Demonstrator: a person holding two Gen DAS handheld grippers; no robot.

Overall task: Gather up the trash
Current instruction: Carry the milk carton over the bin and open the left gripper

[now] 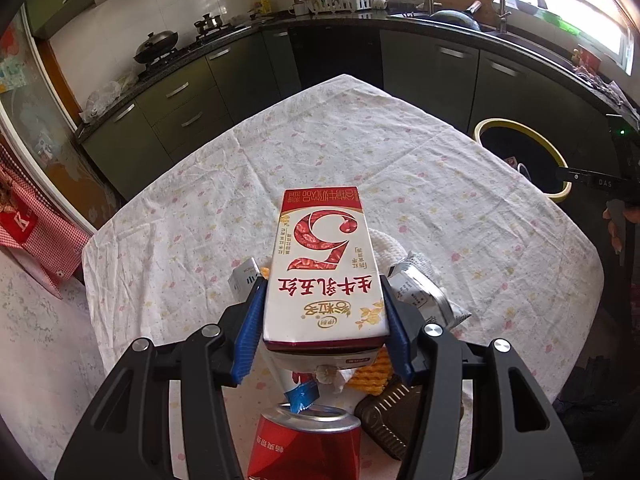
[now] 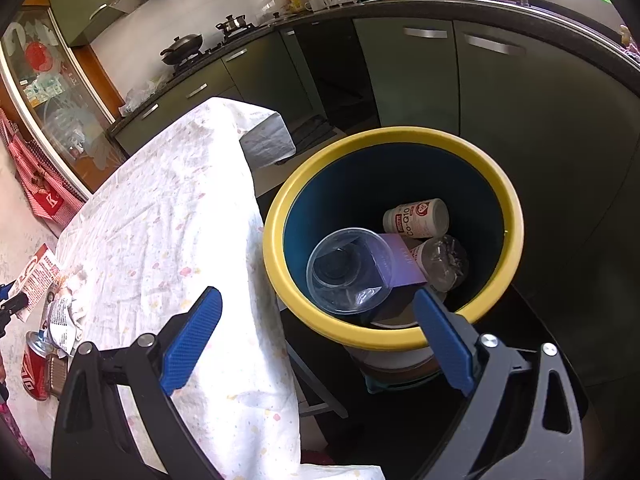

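The left gripper (image 1: 324, 320) held the milk carton (image 1: 326, 268) by its long sides, jaws half closed, above the litter at the surface's near edge. Probably light, crushable card. The right gripper (image 2: 316, 340) gaped empty over the bin (image 2: 394, 336).

Red-and-white milk carton (image 1: 326, 268), printed face up, raised above the bench, long axis pointing away. Beneath it, a trash heap: upright opened red can (image 1: 304, 440), crumpled silver wrapper (image 1: 424, 296), orange ridged snack piece (image 1: 370, 376). Yellow-rimmed bin (image 2: 400, 136) beside the bench holds a clear cup (image 2: 348, 272), white bottle (image 2: 416, 218), purple box (image 2: 400, 260).
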